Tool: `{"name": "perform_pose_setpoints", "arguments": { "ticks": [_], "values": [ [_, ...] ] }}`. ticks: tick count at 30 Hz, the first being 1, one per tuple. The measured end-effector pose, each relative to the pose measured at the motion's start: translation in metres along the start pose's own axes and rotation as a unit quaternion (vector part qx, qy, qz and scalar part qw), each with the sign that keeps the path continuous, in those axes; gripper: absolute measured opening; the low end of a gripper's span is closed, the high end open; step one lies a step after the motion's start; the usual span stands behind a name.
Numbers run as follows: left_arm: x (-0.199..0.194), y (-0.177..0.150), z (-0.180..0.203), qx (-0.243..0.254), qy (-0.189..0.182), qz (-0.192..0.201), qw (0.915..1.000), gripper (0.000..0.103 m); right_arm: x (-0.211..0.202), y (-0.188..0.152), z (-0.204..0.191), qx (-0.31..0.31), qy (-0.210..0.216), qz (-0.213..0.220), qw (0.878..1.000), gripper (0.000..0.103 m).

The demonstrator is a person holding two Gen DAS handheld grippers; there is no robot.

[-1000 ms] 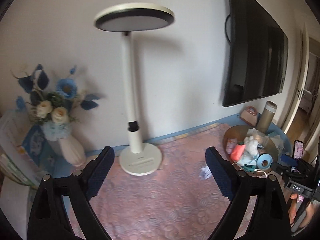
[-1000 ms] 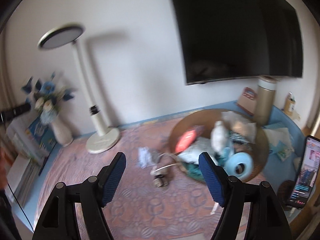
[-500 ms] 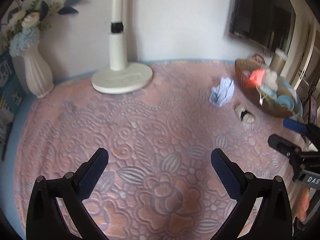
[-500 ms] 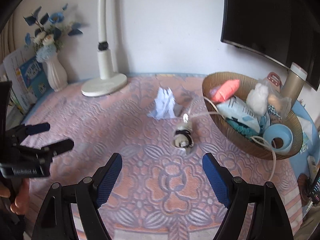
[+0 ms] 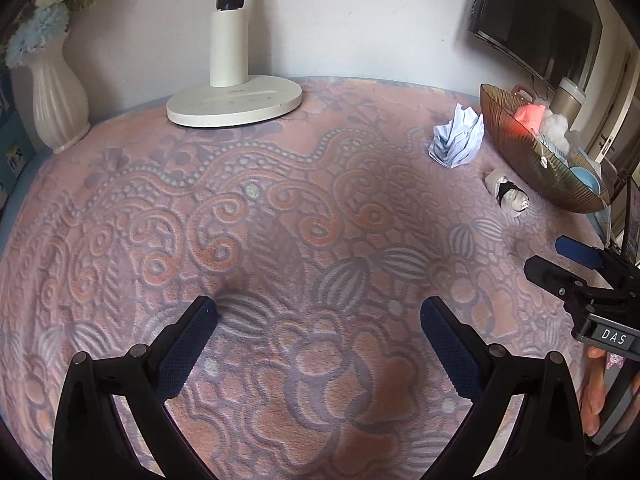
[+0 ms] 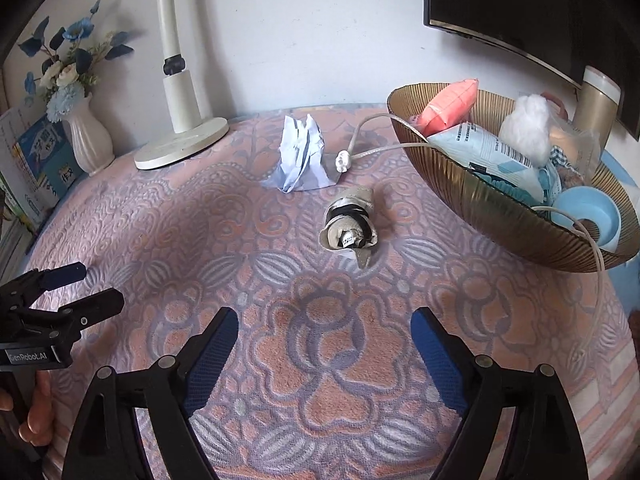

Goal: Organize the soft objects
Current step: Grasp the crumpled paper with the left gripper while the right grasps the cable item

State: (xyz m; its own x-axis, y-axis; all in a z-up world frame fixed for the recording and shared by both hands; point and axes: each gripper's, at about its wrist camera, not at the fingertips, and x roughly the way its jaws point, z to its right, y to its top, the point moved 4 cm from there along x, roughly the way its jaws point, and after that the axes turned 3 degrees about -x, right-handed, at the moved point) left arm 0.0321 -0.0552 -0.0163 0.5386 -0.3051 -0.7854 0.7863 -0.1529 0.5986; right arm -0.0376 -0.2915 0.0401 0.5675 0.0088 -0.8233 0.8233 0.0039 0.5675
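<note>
Both cameras have dropped since the earlier frames: wall, lamp head and television filled the view then, and the patterned pink cloth [image 6: 320, 360] now fills it.

At the bottom of the right wrist view, the right gripper [image 6: 324, 334] has just been widening its jaws; they stand apart with nothing between them, likely readied for a pick. The left gripper [image 5: 318, 322], at the bottom of its own view, is likewise spread and empty over bare cloth.

Just above centre in the right view lies a rolled grey bundle banded in black [image 6: 349, 227], apart from the others. Beyond it, upper centre, sits crumpled pale blue paper [image 6: 301, 157], with a white cable [image 6: 376, 151] trailing beside it. At the right, a ribbed golden bowl [image 6: 500, 216] already holds soft items, probably the collecting place. A lamp base [image 6: 182, 142] and flower vase [image 6: 90, 142] stand at the upper left, by the wall.
</note>
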Motion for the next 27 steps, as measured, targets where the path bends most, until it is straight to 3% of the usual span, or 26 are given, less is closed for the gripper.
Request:
{"name": "perform_pose_setpoints", "arguments": {
  "ticks": [8, 10, 12, 14, 15, 19, 20, 22, 27],
  "values": [
    [0.004, 0.002, 0.001, 0.007, 0.007, -0.002, 1.0, 0.101, -0.001, 0.002, 0.001, 0.011, -0.001, -0.003, 1.0, 0.089],
    [0.007, 0.005, 0.0, -0.003, 0.001, -0.022, 0.9997, 0.101, -0.002, 0.005, 0.004, 0.035, 0.035, -0.021, 0.999, 0.089],
    [0.006, 0.015, 0.001, -0.03, -0.042, -0.059, 0.9969, 0.1, -0.004, 0.01, 0.002, 0.059, 0.104, -0.042, 0.992, 0.089],
    [-0.004, 0.037, 0.007, -0.051, -0.107, -0.064, 0.9909, 0.1, -0.009, 0.022, -0.001, 0.053, 0.103, -0.05, 0.992, 0.089],
    [-0.011, 0.049, 0.012, -0.047, -0.116, -0.052, 0.9908, 0.1, -0.011, 0.029, -0.002, 0.043, 0.086, -0.049, 0.994, 0.089],
    [-0.009, 0.095, 0.043, 0.022, -0.076, 0.002, 0.9968, 0.1, -0.005, 0.052, -0.003, 0.025, 0.035, -0.034, 0.998, 0.089],
    [0.0, 0.102, 0.052, 0.033, -0.077, 0.002, 0.9965, 0.1, 0.001, 0.055, -0.002, 0.03, 0.038, -0.034, 0.998, 0.088],
    [0.023, 0.11, 0.073, 0.054, -0.095, -0.007, 0.994, 0.099, 0.012, 0.054, -0.001, 0.046, 0.056, -0.027, 0.997, 0.071],
    [0.078, 0.117, 0.11, 0.102, -0.1, -0.031, 0.9893, 0.079, 0.04, 0.046, 0.008, 0.064, 0.055, -0.028, 0.996, 0.067]
  ]
}}
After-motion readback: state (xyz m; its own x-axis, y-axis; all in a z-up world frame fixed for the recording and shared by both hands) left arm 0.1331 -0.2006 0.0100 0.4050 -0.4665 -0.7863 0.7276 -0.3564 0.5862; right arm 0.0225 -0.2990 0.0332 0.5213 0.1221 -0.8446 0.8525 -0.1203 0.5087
